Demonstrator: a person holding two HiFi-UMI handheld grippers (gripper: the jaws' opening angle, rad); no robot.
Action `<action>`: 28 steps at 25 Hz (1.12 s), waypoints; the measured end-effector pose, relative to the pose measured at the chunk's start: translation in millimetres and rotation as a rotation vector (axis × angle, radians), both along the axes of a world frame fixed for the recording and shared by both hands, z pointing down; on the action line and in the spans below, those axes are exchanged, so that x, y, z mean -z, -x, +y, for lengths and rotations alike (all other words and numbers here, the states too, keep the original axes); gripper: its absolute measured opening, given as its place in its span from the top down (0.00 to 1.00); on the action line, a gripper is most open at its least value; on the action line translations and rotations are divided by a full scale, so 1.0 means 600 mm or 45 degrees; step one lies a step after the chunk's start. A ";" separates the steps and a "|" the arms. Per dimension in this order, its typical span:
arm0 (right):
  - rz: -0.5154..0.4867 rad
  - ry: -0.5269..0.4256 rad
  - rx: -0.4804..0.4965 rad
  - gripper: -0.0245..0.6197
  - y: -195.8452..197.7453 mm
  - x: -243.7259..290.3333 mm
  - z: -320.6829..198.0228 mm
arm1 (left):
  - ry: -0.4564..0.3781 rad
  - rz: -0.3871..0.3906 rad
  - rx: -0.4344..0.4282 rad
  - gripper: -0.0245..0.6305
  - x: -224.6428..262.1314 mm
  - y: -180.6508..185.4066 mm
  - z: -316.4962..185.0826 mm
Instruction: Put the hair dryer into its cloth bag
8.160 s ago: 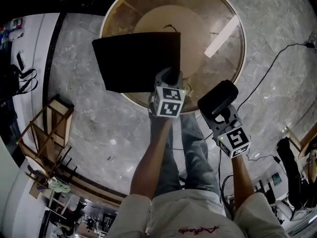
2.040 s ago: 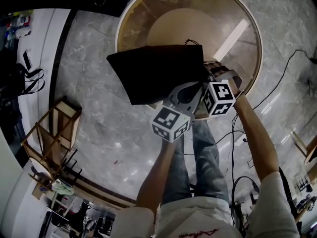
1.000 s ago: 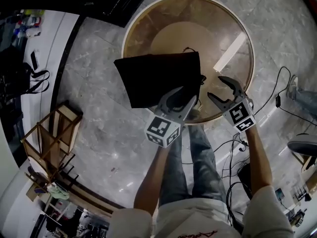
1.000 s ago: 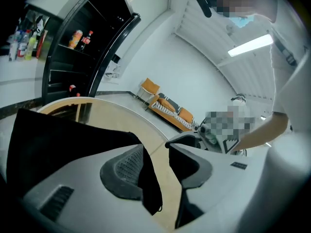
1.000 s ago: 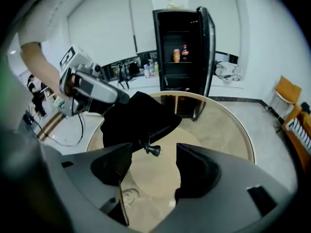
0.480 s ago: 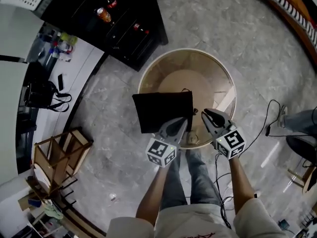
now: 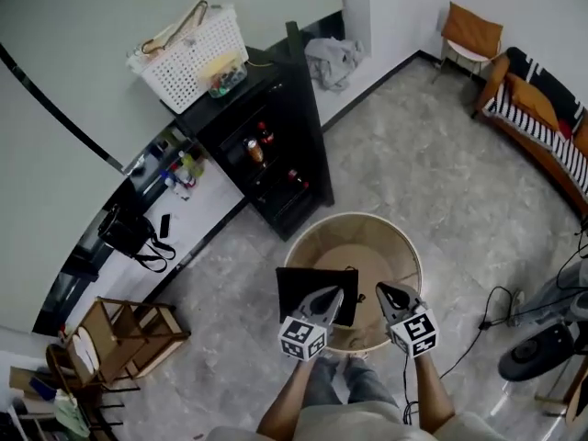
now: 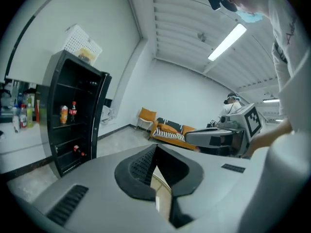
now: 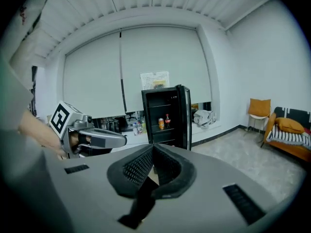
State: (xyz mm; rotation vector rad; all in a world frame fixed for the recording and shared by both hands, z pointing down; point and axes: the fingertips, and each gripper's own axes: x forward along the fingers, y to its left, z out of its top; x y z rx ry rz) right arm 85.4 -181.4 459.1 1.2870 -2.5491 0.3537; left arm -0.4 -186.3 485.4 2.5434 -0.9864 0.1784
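A white lattice basket (image 7: 179,72) sits on top of a black cabinet (image 7: 303,154) and holds a few yellowish items too small to name. The cabinet's open shelves hold bottles (image 7: 255,147) and cans. Below it a round table (image 7: 377,246) carries the bag (image 7: 303,288), which lies flat near the table's front edge. The dryer shows in no view.

At far left stands a wooden rack (image 7: 124,333) of thin slats, with a black strapped handbag (image 7: 129,232) above it on a pale counter. The basket is rigid plastic mesh, and the cabinet is tall and glossy. The table has a pale rim and a brown, shiny top. The bag is matt black cloth, roughly square. At far right are an orange chair (image 7: 471,30) and a striped sofa (image 7: 537,95) on grey marbled floor.

The left gripper (image 7: 333,292) has its jaws clenched tip to tip; they have just been closing, with nothing between them. In the head view its tip overlaps the bag's right edge, yet its own view shows only the room ahead. The right gripper (image 7: 381,289) has also just been closing and is clenched on nothing, and it hangs just right of the bag
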 end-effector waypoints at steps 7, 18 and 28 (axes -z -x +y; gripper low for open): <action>0.008 -0.187 -0.033 0.92 -0.027 0.151 -0.027 | -0.195 0.002 0.056 0.92 0.151 0.002 -0.022; -0.018 -0.356 0.012 0.92 -0.028 0.269 -0.012 | -0.387 0.015 0.118 0.92 0.280 -0.005 -0.015; 0.063 -0.329 0.051 0.92 -0.012 0.240 0.063 | -0.363 0.009 0.104 0.92 0.289 -0.017 0.041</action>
